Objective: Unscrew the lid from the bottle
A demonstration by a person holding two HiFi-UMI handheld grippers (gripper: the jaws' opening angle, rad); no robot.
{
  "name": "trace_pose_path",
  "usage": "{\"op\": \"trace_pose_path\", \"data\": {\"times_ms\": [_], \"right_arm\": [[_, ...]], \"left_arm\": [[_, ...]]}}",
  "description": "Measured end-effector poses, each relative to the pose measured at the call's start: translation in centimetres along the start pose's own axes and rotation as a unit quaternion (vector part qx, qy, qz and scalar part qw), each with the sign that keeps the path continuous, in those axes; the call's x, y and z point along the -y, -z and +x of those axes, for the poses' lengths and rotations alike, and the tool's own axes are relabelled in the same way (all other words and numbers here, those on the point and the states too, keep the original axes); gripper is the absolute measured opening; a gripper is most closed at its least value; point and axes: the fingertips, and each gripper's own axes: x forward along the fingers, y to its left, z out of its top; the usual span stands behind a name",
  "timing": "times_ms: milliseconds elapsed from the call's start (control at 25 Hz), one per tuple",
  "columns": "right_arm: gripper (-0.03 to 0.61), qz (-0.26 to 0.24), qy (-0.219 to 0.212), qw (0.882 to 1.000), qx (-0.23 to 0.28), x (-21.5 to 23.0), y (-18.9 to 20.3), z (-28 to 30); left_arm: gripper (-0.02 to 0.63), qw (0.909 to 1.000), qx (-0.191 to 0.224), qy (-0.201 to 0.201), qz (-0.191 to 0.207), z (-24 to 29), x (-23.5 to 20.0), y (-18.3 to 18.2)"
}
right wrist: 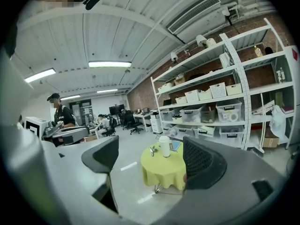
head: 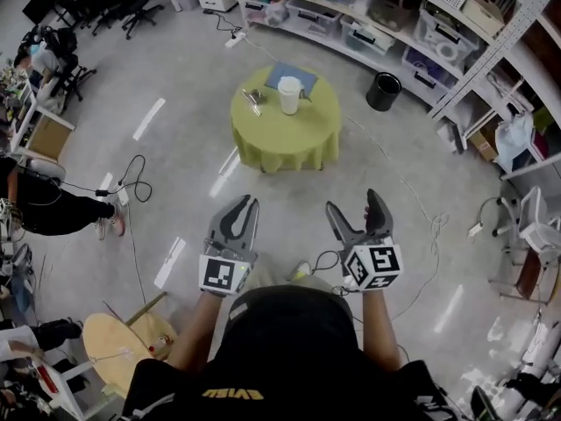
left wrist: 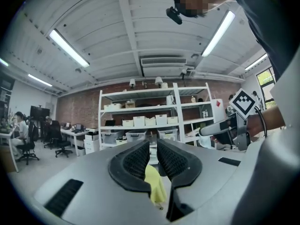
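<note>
1. Location: the bottle (head: 289, 96) stands upright towards the far side of the round tabletop (head: 280, 139), with its lid (head: 290, 82) on. A small metal item (head: 253, 101) lies just beside it, and a flat blue item (head: 282, 70) lies on its far side.
2. Tools: your left tool (head: 249, 203) is all but closed, with a thin slit between the pads and nothing in it. Your right tool (head: 353, 202) stands wide open and empty. Both are well apart from the tabletop.
3. Handling, as judged: the bottle looks white, smooth and light. Expect it to slide or tip on the cloth if you twist it unsupported.
4. Hold points, as advised: clamp the body around mid-height with one tool and take the lid by its rim with the other. Squeeze moderately, because a thin wall may give.
</note>
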Motion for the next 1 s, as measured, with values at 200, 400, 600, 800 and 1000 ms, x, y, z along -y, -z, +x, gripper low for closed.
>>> {"op": "trace_pose_path", "data": {"times_ms": [200,400,600,800,1000], "right_arm": [[0.411,-0.002,-0.021,1.000,-0.016,-0.5,0.2,2.6],[0.407,-0.012,-0.015,0.999,-0.030,-0.3,0.0,6.8],[0.403,-0.017,0.002,0.999,-0.045,0.7,-0.9,12.6],[0.403,-0.029,0.010,0.998,-0.054,-0.9,-4.6,21.2],[0.410,-0.054,0.039,0.994,-0.084,-1.7,-6.1,28.8]], "left_arm": [[0.069,0.9997,-0.011,-0.018,-0.015,1.1,-1.7,0.7],[0.069,0.9994,-0.012,-0.012,-0.032,4.9,-5.3,2.1],[0.071,0.9986,0.000,0.025,-0.046,10.4,-9.2,3.5],[0.080,0.9963,0.016,0.070,-0.049,15.3,-15.0,3.4],[0.094,0.9901,-0.006,0.132,-0.046,18.7,-18.9,5.4]]}}
